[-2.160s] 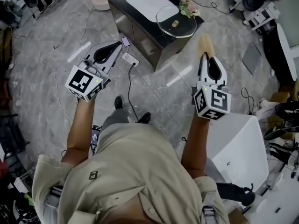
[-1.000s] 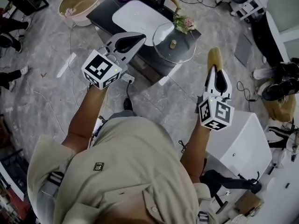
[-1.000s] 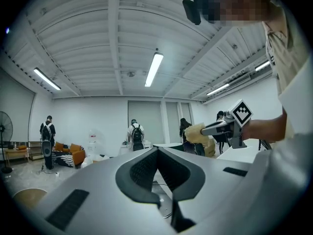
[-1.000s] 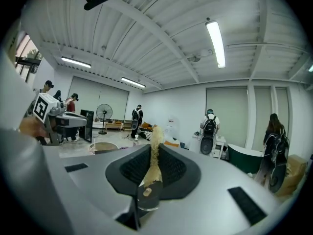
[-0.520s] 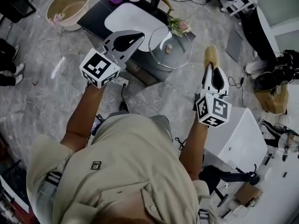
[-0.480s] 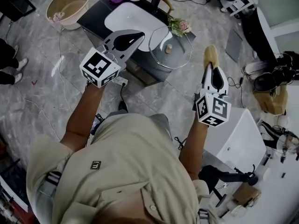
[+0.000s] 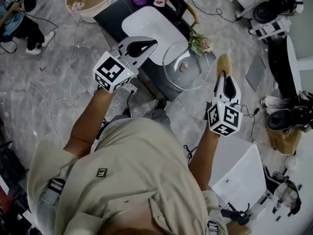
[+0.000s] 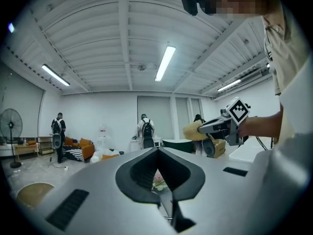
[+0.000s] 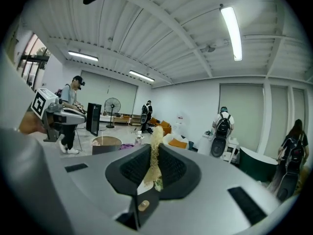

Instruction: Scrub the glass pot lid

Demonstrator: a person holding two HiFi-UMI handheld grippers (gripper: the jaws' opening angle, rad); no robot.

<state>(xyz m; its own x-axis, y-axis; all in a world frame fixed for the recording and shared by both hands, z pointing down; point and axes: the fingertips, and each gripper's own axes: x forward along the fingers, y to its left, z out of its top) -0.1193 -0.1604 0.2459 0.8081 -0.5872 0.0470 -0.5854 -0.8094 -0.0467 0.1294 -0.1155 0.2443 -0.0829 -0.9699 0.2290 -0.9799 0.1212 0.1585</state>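
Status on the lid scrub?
Left gripper shut, empty. Right gripper shut on tan fibrous scrubber. Clear round glass pot lid on dark counter, untouched. Nothing between.

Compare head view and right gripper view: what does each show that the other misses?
Head view only: the whole glass pot lid on the black counter beside the white sink.
Right gripper view only: jaws shut on the yellow scrubber up close, a standing fan, ceiling lights, people across the room.
Both: right gripper, the scrubber, left gripper, tan basin.
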